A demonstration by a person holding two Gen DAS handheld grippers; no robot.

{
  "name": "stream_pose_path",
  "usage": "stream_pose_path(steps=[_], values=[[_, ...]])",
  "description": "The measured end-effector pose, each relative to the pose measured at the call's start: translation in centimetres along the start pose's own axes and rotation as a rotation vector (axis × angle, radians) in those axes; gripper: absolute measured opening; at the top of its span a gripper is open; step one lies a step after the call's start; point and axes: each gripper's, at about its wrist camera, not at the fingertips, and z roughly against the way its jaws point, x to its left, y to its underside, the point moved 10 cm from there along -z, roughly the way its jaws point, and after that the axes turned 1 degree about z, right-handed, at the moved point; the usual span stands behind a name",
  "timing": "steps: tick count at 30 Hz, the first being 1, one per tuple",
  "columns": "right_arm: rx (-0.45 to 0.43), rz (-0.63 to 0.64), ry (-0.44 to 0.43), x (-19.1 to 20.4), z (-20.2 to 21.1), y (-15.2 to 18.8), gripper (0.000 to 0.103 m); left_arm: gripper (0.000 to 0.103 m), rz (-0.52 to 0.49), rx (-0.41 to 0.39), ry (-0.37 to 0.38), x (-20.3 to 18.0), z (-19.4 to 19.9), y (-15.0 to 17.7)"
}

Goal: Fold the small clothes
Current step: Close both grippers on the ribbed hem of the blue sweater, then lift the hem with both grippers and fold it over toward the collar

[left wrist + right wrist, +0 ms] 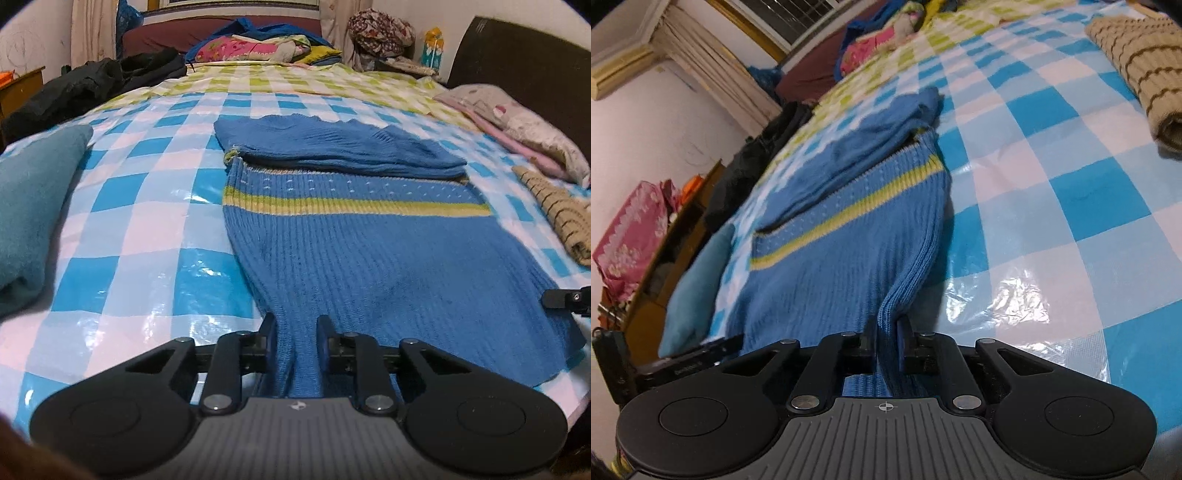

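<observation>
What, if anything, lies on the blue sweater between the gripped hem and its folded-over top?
Nothing visible. Both the left gripper and right gripper pinch the blue sweater at its hem; the knit up to the folded sleeves is bare.

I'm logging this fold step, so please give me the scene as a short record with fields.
surface: checked sheet on a bed
garment: blue sweater, sleeves folded across the chest
left gripper: shut on the sweater's hem
right gripper: shut on the sweater's hem
nearby: teal cloth, striped beige knit
</observation>
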Motion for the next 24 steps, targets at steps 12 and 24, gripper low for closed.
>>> stream_pose_path(steps=[12, 24], values=[[0.006, 0.014, 0.073, -0.9, -0.2, 0.3, 0.014, 0.029, -0.003, 0.007, -0.046, 0.7, 0.2, 0.9], [0.051, 0.005, -0.003, 0.2, -0.7, 1.3, 0.011, 0.016, 0.029, 0.029, 0.006, 0.6, 0.5, 1.1]])
